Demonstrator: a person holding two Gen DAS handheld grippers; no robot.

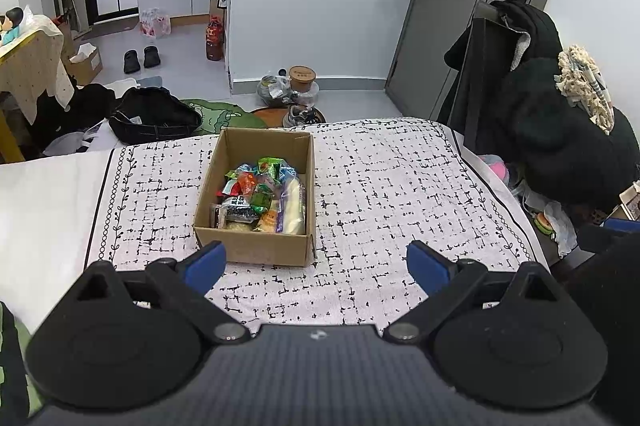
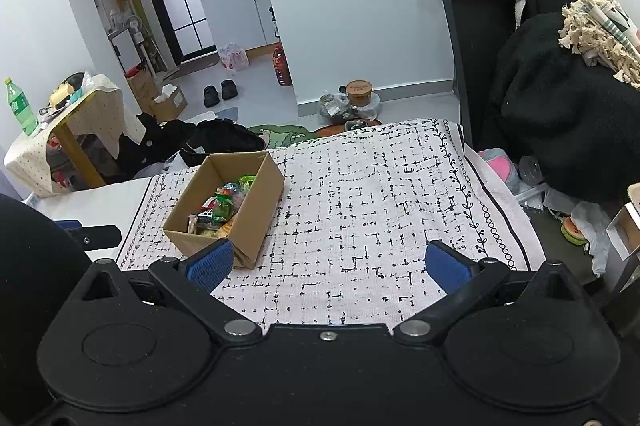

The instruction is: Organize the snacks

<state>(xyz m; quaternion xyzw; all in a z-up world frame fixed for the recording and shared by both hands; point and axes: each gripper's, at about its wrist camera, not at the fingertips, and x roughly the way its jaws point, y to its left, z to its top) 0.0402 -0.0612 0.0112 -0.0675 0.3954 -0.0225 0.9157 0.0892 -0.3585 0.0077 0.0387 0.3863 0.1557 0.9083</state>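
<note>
An open cardboard box (image 1: 256,246) stands on a white cloth with black marks (image 1: 392,185). Several colourful snack packets (image 1: 260,193) lie inside it. My left gripper (image 1: 316,266) is open and empty, just in front of the box's near wall. In the right wrist view the same box (image 2: 256,209) sits ahead to the left, with the snack packets (image 2: 220,205) in it. My right gripper (image 2: 328,266) is open and empty, over the cloth (image 2: 380,193) to the right of the box.
The cloth's right edge (image 1: 500,193) drops to floor clutter. A chair piled with black clothes (image 1: 552,129) stands at the right. Black bags (image 1: 154,115) and clothes lie on the floor beyond the far edge. A small covered table (image 2: 76,113) stands at the left.
</note>
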